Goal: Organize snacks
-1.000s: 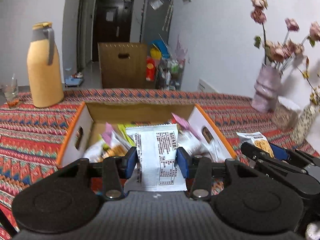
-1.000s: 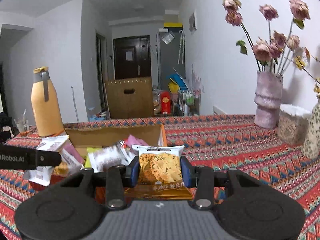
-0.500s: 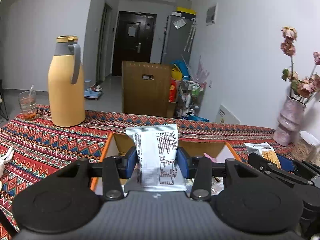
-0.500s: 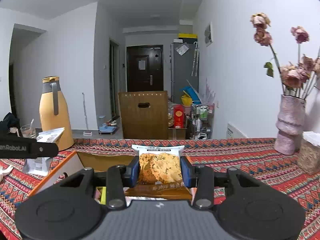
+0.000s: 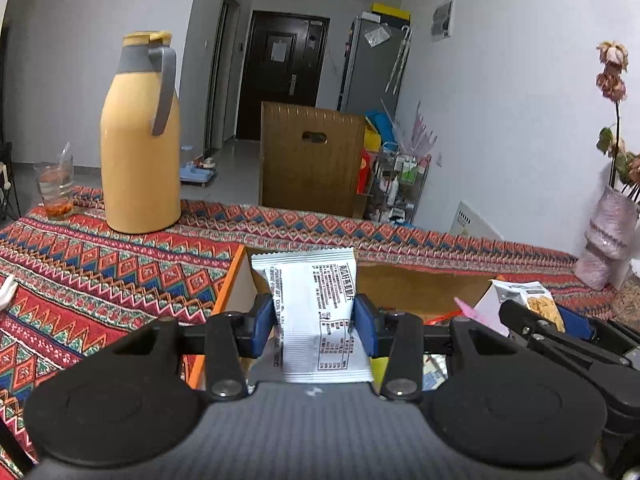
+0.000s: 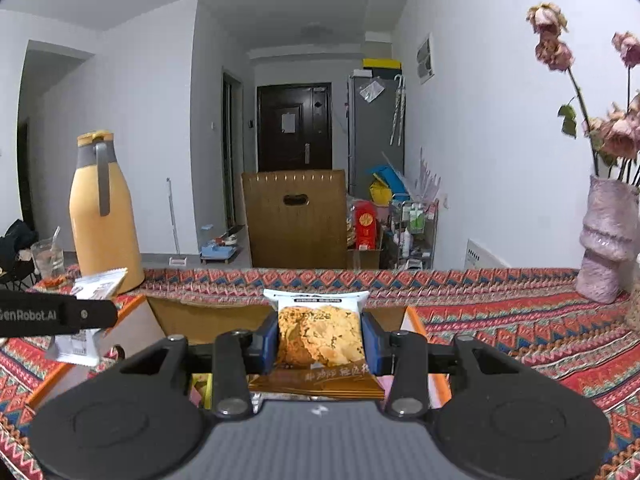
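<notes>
Two snack packets are held above an open cardboard box (image 6: 188,316) low in both frames: the left tongs (image 5: 314,320) are clamped on a white snack packet (image 5: 316,312), printed back facing the lens, while the right tongs (image 6: 320,342) pinch a cookie packet (image 6: 322,332) by its sides. Other wrappers show inside the box at the lower edge of the right view, suggesting the sorting is partly done, with both held packets not yet set down. The worktop (image 5: 100,276) wears a red zigzag-patterned cloth; a yellow thermos jug (image 5: 138,152) and a glass (image 5: 56,186) stand at left, a pink vase (image 6: 606,240) of dried roses at right, a dark door (image 6: 294,126) beyond.
</notes>
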`<state>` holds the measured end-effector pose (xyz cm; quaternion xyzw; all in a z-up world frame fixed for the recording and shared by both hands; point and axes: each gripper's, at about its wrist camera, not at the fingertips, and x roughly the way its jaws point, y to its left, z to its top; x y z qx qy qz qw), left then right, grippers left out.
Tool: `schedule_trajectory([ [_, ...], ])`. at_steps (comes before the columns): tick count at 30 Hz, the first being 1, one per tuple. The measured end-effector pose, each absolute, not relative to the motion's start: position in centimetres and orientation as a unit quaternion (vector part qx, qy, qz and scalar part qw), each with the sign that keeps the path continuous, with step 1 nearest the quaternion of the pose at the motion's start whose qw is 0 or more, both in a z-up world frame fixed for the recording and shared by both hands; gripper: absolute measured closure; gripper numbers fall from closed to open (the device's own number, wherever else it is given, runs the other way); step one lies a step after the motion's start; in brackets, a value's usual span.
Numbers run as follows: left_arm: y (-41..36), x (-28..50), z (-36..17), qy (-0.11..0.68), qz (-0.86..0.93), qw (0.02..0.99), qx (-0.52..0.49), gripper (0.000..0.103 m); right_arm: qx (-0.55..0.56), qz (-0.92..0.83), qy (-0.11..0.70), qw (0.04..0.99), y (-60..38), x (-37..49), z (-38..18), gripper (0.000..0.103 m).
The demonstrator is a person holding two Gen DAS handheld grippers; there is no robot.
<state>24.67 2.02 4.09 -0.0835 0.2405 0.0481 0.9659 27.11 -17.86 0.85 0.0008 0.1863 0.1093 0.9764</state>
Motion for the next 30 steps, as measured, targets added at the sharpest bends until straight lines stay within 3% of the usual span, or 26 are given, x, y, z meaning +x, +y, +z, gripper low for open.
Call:
schedule_trajectory([
  [4, 2.0, 25.1, 3.4, 0.249, 0.043, 0.964, -0.082, 0.058, 0.004, 0.115, 0.202, 0.973, -17.9, 27.6, 0.0, 0.062],
  [6, 2.0, 25.1, 3.2, 0.253, 0.043, 0.963, -0.082, 0.045, 0.007, 0.114, 0.207, 0.972, -18.1, 27.7, -0.2, 0.061],
  [8, 2.0, 24.9, 3.2, 0.249, 0.047, 0.964, -0.081, 0.019, 0.010, 0.110, 0.208, 0.972, -18.3, 27.8, -0.2, 0.060],
  [10, 2.2, 24.5, 3.5, 0.239, 0.055, 0.966, -0.086, 0.002, 0.014, 0.104, 0.210, 0.972, -18.5, 27.8, -0.1, 0.046],
  [11, 2.4, 24.2, 3.7, 0.232, 0.057, 0.967, -0.090, 0.000, 0.016, 0.100, 0.209, 0.973, -18.7, 27.8, -0.1, 0.031],
  [12, 2.4, 23.9, 3.9, 0.229, 0.057, 0.968, -0.091, 0.000, 0.019, 0.093, 0.207, 0.974, -18.8, 27.8, 0.0, 0.014],
  [14, 2.5, 23.9, 4.2, 0.231, 0.051, 0.967, -0.094, 0.000, 0.027, 0.082, 0.202, 0.976, -19.1, 27.7, 0.1, 0.000],
  [30, 1.5, 21.4, 6.7, 0.213, 0.059, 0.972, -0.079, 0.000, 0.043, 0.072, 0.179, 0.980, -21.3, 25.1, 3.3, 0.000],
])
